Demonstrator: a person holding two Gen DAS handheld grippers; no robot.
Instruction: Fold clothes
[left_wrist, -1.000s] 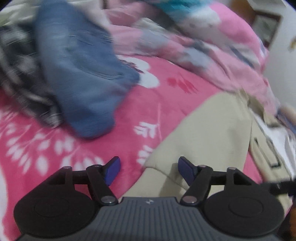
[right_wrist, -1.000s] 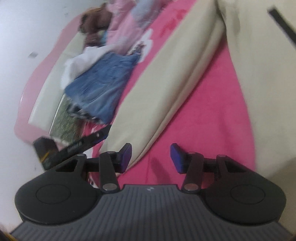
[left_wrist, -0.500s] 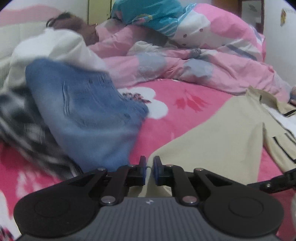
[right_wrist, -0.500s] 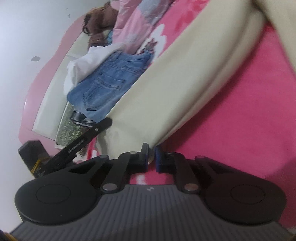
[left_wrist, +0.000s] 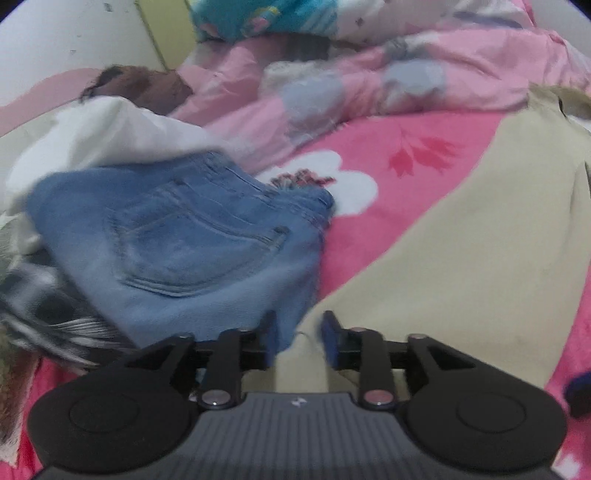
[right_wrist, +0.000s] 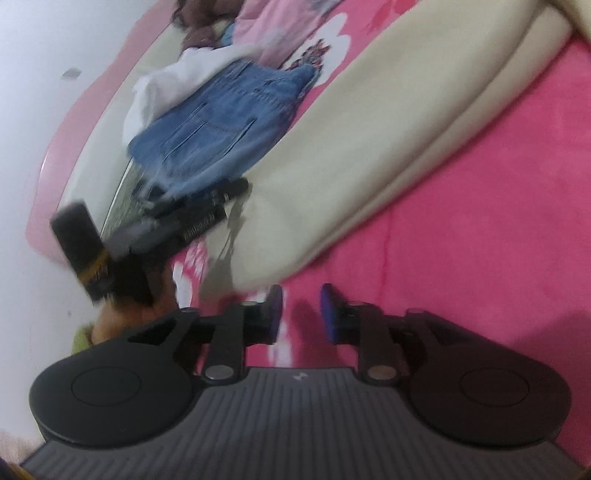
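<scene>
A beige garment (left_wrist: 461, 251) lies spread on the bed (left_wrist: 413, 173), which has a pink flowered cover. In the right wrist view the garment (right_wrist: 369, 147) runs as a long folded band from the upper right down toward the lower left, its blunt end resting on the cover.

The left gripper (left_wrist: 298, 334) sits at that end of the garment, jaws parted with a gap between the blue pads and nothing clamped; cloth shows in the gap but neither pad presses it. The right gripper (right_wrist: 301, 314) is likewise released, hovering over bare pink cover just beside the garment's end, holding nothing. From the right wrist camera the left gripper (right_wrist: 221, 199) appears as a blurred black shape at the garment's edge, with a hand (right_wrist: 125, 314) behind it.

Just beside the garment on its left lie folded jeans (left_wrist: 184, 251), their corner touching or overlapping the garment's edge. Under the jeans is a checked dark cloth (left_wrist: 40, 306), and behind them a white cloth (left_wrist: 103, 136). Farther back along the bed a pink quilt (left_wrist: 369, 74) is heaped, with a brown furry thing (left_wrist: 147, 85) near the wall (left_wrist: 74, 33).
</scene>
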